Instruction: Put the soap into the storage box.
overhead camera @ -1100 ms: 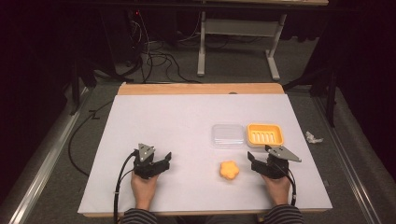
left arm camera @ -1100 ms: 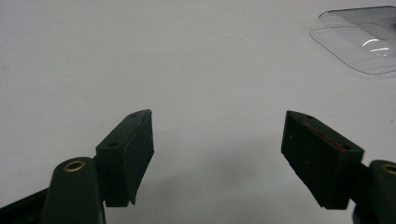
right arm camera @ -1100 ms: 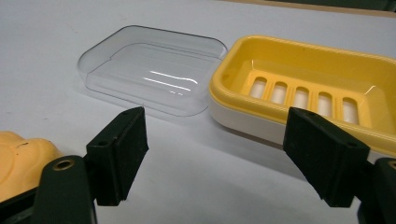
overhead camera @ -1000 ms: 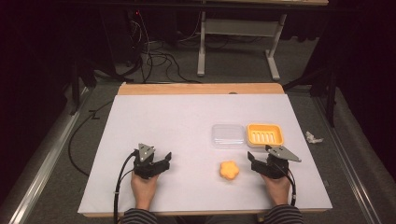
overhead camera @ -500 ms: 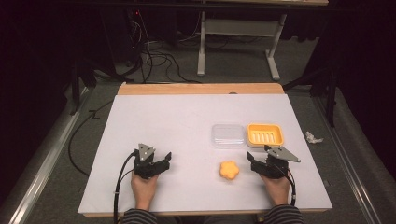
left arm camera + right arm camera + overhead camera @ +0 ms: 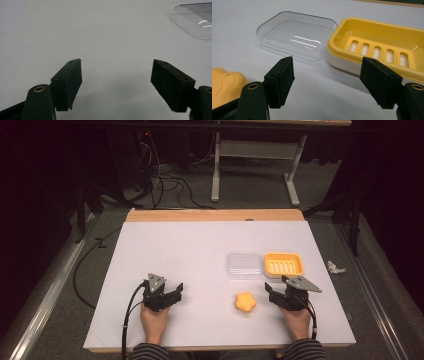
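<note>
Where the left gripper view reaches its upper right corner, the clear lid point(image 6: 197, 21) is cut off by the frame edge, so only part of its rim and a glint of light on it can be made out. In the right gripper view the yellow soap dish point(image 6: 382, 47) runs off the right side, and the orange flower-shaped soap point(image 6: 225, 85) is clipped at the lower left, partly behind that tool's own black jaw.

From the high view, the white worktop point(image 6: 175, 250) carries the clear lid point(image 6: 244, 265) and the yellow soap dish point(image 6: 283, 264) side by side, touching or nearly so; which cannot be told. The orange flower-shaped soap point(image 6: 245, 303) lies nearer the person, apart from both.

The left tool point(image 6: 172, 292) rests low on the worktop at the near left, its jaws spread wide with only bare surface between them. The right tool point(image 6: 271, 292) sits at the near right, just in front of the dish, jaws equally wide apart and holding nothing; the soap lies beside it, toward the middle.

Beyond the far edge, a dark floor shows tangled cables point(image 6: 165, 180) and a grey table frame point(image 6: 255, 150). A crumpled white scrap point(image 6: 335, 267) lies on the floor to the right.
</note>
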A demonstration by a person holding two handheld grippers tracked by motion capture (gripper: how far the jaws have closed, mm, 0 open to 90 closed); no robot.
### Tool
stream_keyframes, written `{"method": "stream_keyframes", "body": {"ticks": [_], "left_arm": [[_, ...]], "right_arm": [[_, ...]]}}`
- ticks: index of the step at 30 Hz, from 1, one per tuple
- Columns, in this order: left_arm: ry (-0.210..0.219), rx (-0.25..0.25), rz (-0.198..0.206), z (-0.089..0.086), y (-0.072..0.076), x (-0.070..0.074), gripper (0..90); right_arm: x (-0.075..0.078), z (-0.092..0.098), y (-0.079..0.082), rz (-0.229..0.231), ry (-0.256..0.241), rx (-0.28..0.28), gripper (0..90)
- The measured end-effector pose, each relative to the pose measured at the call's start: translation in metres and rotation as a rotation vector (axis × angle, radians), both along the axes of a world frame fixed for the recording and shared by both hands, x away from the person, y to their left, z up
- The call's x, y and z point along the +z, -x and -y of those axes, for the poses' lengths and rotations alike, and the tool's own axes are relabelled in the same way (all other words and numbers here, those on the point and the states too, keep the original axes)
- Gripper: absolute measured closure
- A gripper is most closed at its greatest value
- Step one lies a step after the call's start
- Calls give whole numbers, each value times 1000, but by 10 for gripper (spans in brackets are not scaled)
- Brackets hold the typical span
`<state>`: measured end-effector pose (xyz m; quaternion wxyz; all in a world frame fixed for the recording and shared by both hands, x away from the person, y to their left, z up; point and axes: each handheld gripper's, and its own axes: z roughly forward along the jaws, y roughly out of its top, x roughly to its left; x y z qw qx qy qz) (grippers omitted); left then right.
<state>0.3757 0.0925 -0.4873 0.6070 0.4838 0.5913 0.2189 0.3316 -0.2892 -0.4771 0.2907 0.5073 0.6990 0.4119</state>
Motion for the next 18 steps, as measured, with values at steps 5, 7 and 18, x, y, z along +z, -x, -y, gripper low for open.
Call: {"method": "stream_keyframes", "body": {"ticks": [5,7,18], "left_arm": [[-10,-3,2,0,0,0,253],[-9,-3,2,0,0,0,253],[-3,7,-8,-1,-1,0,247]], "right_arm": [[3,1,0,-11,-13,21,273],[4,1,0,-19,-15,24,267],[21,-8,11,-67,-44,155,300]]}}
